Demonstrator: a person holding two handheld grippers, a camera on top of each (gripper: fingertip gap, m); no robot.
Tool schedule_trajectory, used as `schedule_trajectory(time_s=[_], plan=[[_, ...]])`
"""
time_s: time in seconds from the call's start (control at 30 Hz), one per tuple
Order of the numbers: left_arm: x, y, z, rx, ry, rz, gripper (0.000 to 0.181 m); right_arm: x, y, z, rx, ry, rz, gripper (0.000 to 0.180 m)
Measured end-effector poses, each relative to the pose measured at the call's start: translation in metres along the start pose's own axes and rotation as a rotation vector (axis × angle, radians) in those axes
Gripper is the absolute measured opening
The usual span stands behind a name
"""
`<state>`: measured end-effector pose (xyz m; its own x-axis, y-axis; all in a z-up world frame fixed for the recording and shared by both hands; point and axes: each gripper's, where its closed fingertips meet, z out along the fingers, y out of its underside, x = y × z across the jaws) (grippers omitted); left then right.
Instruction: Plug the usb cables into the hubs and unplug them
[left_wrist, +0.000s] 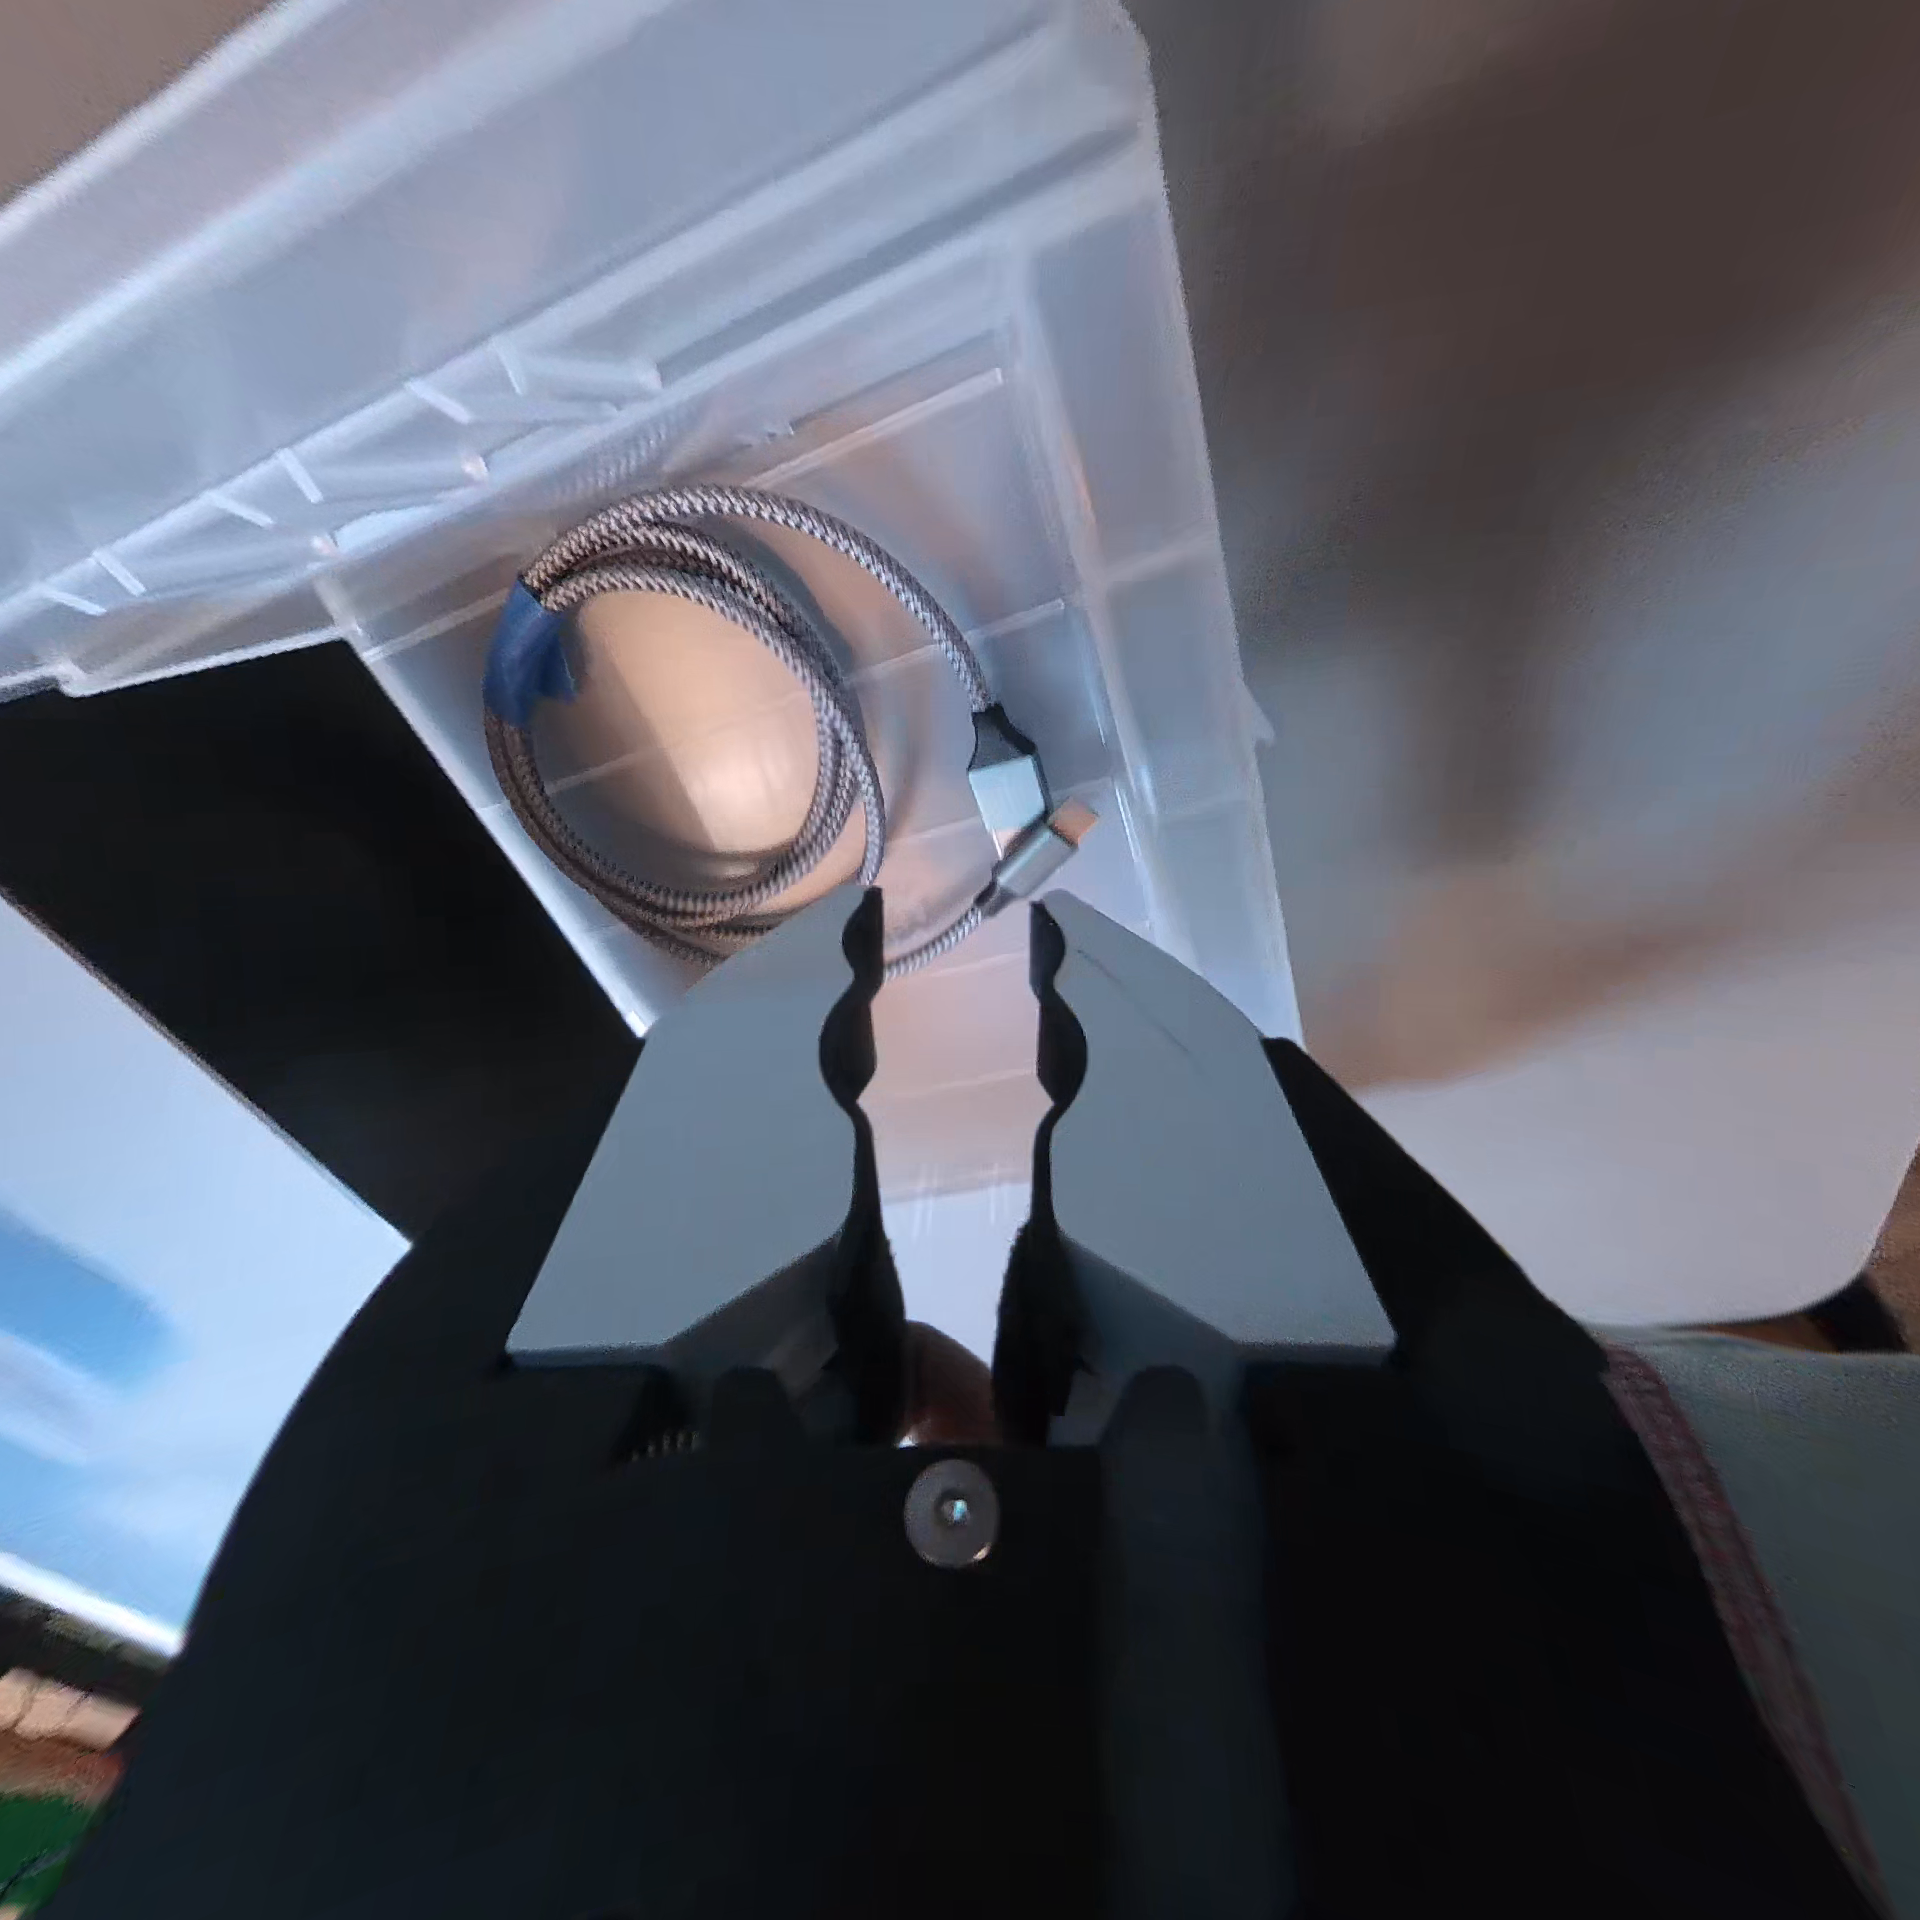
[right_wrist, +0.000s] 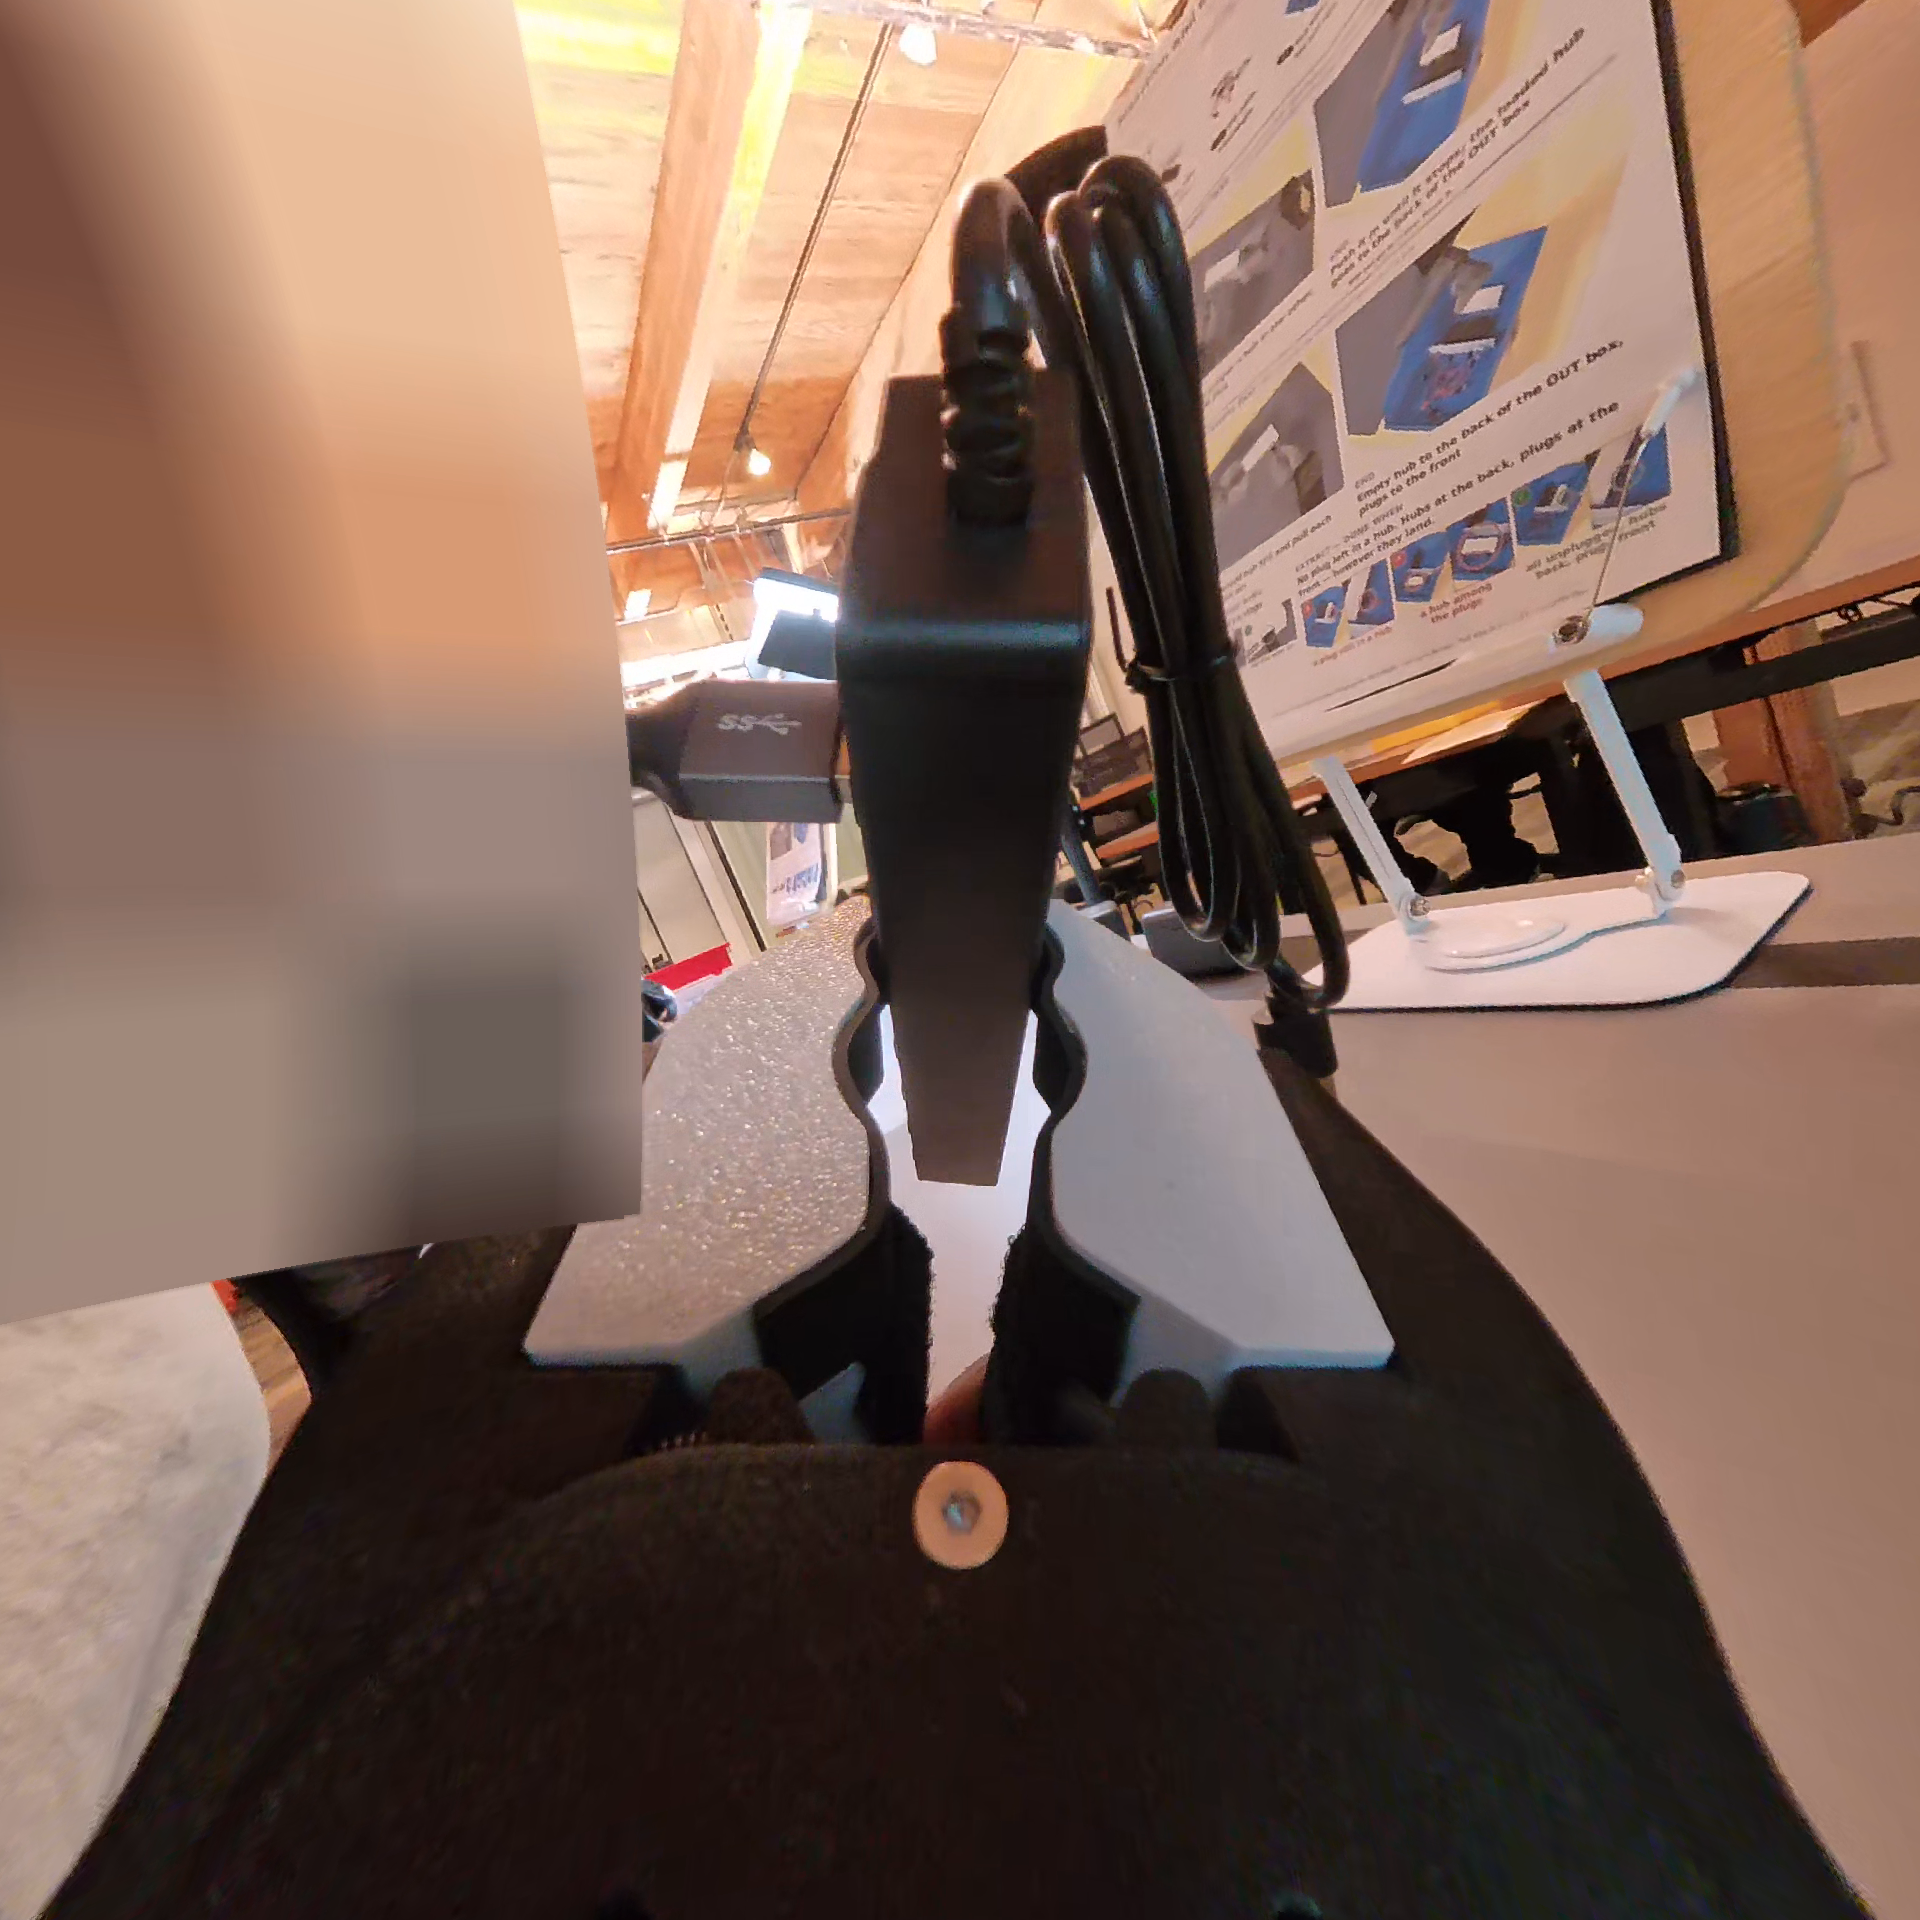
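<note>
Nearest the lens in the left wrist view, the left gripper (left_wrist: 954, 914) shows its black body and two grey fingers (left_wrist: 727, 1122) with wavy black inner edges. Its jaws stand apart with a clear gap and nothing between them. Just beyond the tips lies a clear plastic bin (left_wrist: 1164, 644), seen at a tilt. Inside it rests a coiled braided cable (left_wrist: 717, 883) in grey and silver, bound at one side by a strip of blue tape (left_wrist: 532, 665). The cable's two silver plugs (left_wrist: 1003, 790) lie together at the right of the coil, near the bin's wall and just ahead of the right fingertip. Whether the tips touch the cable cannot be told. A dark panel (left_wrist: 260, 883) sits to the left of the bin.

In the right wrist view, the right gripper (right_wrist: 956, 961) has its jaws clamped on a black hub (right_wrist: 961, 748), which stands upright between the fingers. A grey USB plug (right_wrist: 753, 758) sits in the hub's left side. From the hub's top a black cord (right_wrist: 1174, 582) rises, loops over and hangs down at the right, bundled with a tie. Behind, a poster board (right_wrist: 1455, 343) with pictures leans on a white stand (right_wrist: 1621, 914), which rests on the pale surface (right_wrist: 1610, 1195).
</note>
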<state>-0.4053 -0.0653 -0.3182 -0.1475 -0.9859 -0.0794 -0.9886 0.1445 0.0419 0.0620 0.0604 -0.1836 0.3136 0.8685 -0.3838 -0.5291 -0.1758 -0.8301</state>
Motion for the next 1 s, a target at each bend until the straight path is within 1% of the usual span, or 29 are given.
schedule_trajectory(time_s=[0.07, 0.1, 0.13, 0.27, 0.33, 0.43, 0.53, 0.6, 0.67, 0.77, 0.8, 0.87, 0.93, 1.0], plan=[[0.004, -0.009, 0.003, 0.068, 0.058, -0.056, 0.022, 0.001, -0.001, -0.001, 0.004, 0.009, -0.009, 0.025], [0.006, -0.012, 0.004, 0.09, 0.092, -0.105, 0.017, 0.002, -0.001, -0.002, 0.002, 0.02, -0.015, 0.027], [0.008, -0.013, 0.005, 0.103, 0.132, -0.166, 0.015, 0.004, -0.001, -0.002, -0.002, 0.03, -0.021, 0.025], [0.011, -0.014, 0.01, 0.111, 0.248, -0.334, 0.018, 0.007, 0.0, -0.002, -0.018, 0.047, -0.037, 0.025], [0.008, -0.013, 0.015, 0.065, 0.242, -0.328, 0.025, 0.006, 0.001, -0.002, -0.022, 0.047, -0.045, 0.025], [0.009, -0.011, 0.021, -0.012, 0.258, -0.328, 0.023, 0.007, 0.0, -0.002, -0.021, 0.054, -0.052, 0.025], [0.008, -0.012, 0.022, -0.045, 0.234, -0.329, 0.02, 0.009, -0.001, -0.003, -0.019, 0.064, -0.055, 0.025], [0.004, -0.018, 0.023, -0.02, 0.192, -0.345, 0.015, 0.01, -0.001, -0.003, -0.017, 0.068, -0.056, 0.025], [0.001, -0.024, 0.023, 0.011, 0.159, -0.39, 0.014, 0.01, -0.002, -0.003, -0.015, 0.067, -0.057, 0.025], [-0.003, -0.023, 0.02, 0.045, 0.096, -0.412, 0.014, 0.008, -0.002, -0.002, -0.016, 0.062, -0.065, 0.025], [-0.006, -0.022, 0.014, 0.07, 0.079, -0.463, 0.014, 0.008, -0.003, -0.002, -0.015, 0.059, -0.065, 0.025], [-0.019, -0.026, -0.012, 0.21, 0.011, -0.585, 0.014, 0.006, -0.004, -0.002, -0.009, 0.052, -0.063, 0.025], [-0.034, -0.029, -0.049, 0.398, -0.095, -0.714, 0.014, 0.005, -0.004, -0.002, -0.006, 0.049, -0.062, 0.025], [-0.051, -0.032, -0.094, 0.65, -0.245, -0.833, 0.014, 0.004, -0.004, -0.002, -0.001, 0.041, -0.06, 0.025]])
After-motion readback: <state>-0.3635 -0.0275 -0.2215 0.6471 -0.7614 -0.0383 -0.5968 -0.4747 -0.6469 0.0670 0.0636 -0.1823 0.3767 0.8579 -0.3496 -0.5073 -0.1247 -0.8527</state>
